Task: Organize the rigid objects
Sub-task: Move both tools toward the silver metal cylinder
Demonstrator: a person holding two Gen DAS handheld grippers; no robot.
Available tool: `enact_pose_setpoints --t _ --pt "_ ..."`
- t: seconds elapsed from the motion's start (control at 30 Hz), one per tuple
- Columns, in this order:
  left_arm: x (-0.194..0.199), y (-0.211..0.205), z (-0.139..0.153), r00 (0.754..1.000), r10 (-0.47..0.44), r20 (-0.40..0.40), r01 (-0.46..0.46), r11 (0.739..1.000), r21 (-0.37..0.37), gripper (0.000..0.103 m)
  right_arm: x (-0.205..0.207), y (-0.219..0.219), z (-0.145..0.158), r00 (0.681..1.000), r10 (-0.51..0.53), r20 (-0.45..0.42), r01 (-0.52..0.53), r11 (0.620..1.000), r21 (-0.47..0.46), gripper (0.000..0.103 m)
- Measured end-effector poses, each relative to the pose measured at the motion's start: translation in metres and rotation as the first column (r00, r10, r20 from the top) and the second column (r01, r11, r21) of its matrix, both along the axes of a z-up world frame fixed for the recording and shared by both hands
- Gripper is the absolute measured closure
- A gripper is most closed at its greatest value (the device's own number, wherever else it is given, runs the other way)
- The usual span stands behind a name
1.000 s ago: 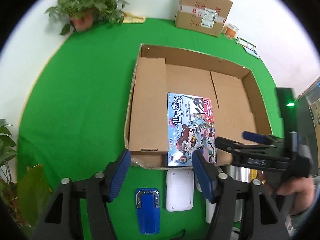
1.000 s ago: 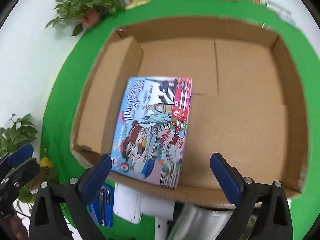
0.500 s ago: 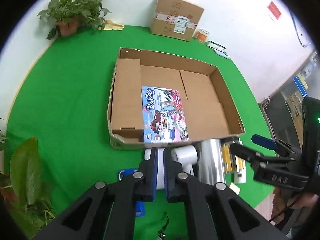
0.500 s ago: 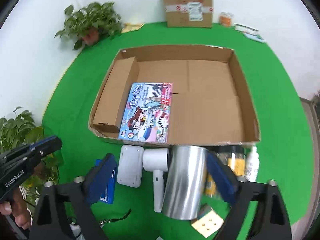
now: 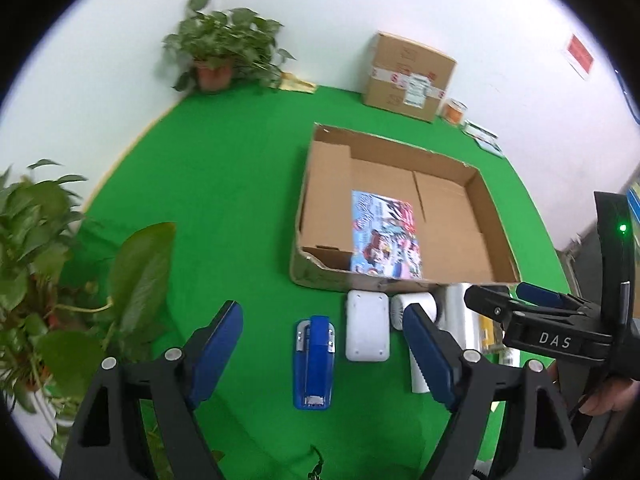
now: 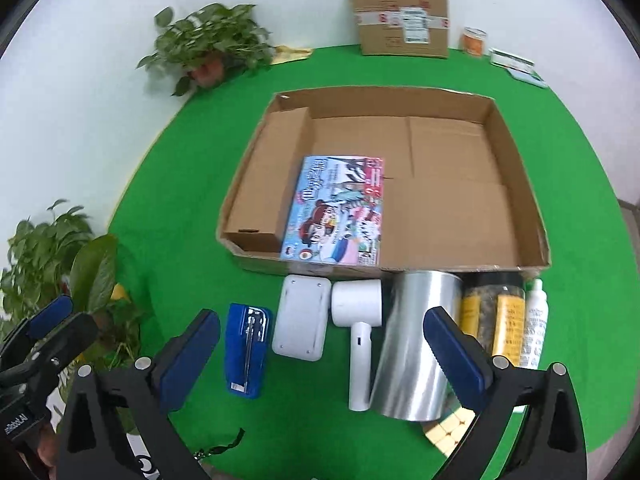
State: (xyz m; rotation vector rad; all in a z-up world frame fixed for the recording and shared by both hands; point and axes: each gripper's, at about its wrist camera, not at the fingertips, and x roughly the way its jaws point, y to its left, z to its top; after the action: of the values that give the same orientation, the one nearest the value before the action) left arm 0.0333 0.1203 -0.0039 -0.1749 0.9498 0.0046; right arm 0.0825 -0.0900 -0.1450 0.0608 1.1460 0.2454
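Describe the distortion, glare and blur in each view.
Left wrist view: strong fisheye bending with a black vignette, leaves at left soft, game box print smeared. Right wrist view: same curved edges, even lighting, bright sheen streaking the silver cylinder, open tongs sharp.

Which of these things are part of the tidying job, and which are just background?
Job: open cardboard tray, colourful game box and brown carton inside it; blue stapler, white device, hair dryer, silver cylinder, jar, white bottle.

Background: potted plant, sealed box.

Blue stapler (image 6: pixel 247 350) on green cloth (image 6: pixel 180 184)
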Motion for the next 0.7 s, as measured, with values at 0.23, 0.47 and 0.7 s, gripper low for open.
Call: enact_pose_setpoints --t 0.23,0.47,0.7 --pt "-0.010 -0.026 -0.006 0.993 0.102 -0.062 -0.099 0.994 0.053 0.021 0.004 -0.022 -0.004 0.997 0.072 0.008 -0.071 0.997 -0.016 0.001" --pt "-0.025 -0.062 -0.016 0.983 0.144 -0.115 -0.134 0.987 0.090 0.021 0.007 -0.058 -0.034 0.995 0.082 -0.064 -0.084 0.996 -0.020 0.001" --pt "-0.028 -0.090 -0.023 0.976 0.138 -0.171 -0.124 0.988 0.087 0.021 0.012 -0.079 -0.059 0.985 0.101 -0.138 -0.102 0.995 0.002 0.001"
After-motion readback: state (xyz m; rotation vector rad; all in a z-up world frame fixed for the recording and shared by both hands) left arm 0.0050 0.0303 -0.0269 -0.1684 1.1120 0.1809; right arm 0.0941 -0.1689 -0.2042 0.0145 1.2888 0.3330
